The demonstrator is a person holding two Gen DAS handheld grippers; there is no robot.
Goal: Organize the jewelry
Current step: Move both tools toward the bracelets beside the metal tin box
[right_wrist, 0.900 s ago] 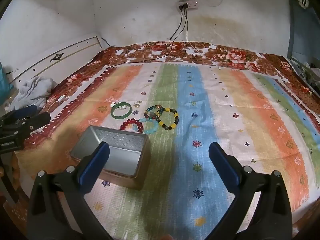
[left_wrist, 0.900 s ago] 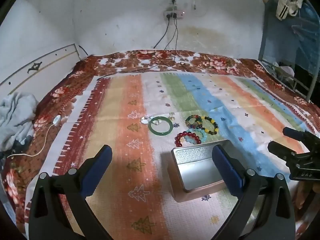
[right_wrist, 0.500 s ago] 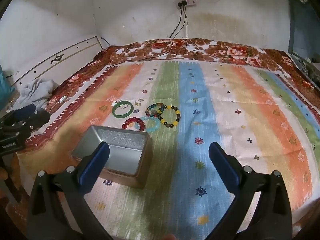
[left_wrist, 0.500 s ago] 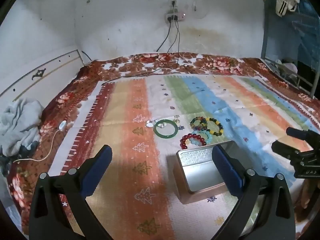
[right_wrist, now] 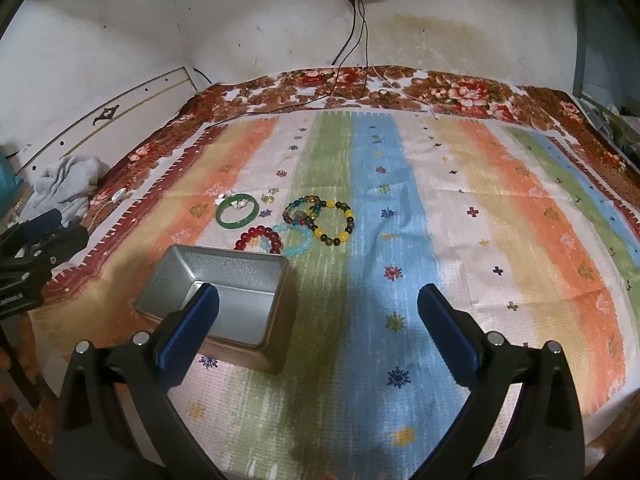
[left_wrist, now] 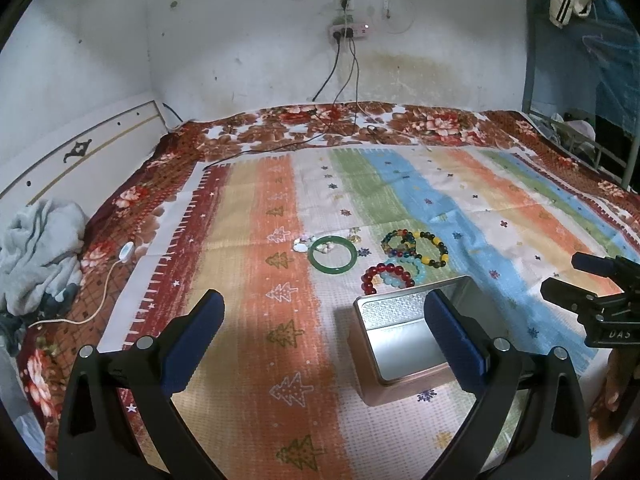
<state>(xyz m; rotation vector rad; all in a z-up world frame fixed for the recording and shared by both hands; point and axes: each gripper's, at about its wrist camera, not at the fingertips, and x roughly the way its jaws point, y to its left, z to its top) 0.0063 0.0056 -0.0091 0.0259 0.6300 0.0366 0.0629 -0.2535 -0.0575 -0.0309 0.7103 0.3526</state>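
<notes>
An open, empty metal tin [left_wrist: 408, 334] [right_wrist: 224, 300] stands on the striped cloth near its front edge. Just beyond it lie a green bangle [left_wrist: 332, 254] [right_wrist: 237, 211], a red bead bracelet [left_wrist: 387, 277] [right_wrist: 258, 238], a light blue bead bracelet [right_wrist: 294, 240], a yellow-and-dark bead bracelet [left_wrist: 430, 249] [right_wrist: 335, 222] and a multicoloured bead bracelet [right_wrist: 302, 211]. Small pale trinkets [left_wrist: 300, 245] lie left of the bangle. My left gripper [left_wrist: 320, 320] is open above the cloth, its right finger in front of the tin. My right gripper [right_wrist: 318, 312] is open, its left finger over the tin.
The striped cloth [right_wrist: 460, 220] covers a bed with a floral blanket [left_wrist: 432, 124]. A grey garment [left_wrist: 36, 248] and a white cable [left_wrist: 108, 280] lie at the left edge. Power cables [left_wrist: 340, 92] hang from a wall socket. A metal frame [left_wrist: 592, 152] stands at the right.
Both grippers have drawn back slightly, so the tin and jewelry sit a little farther up in each view. Nothing on the cloth has moved.
</notes>
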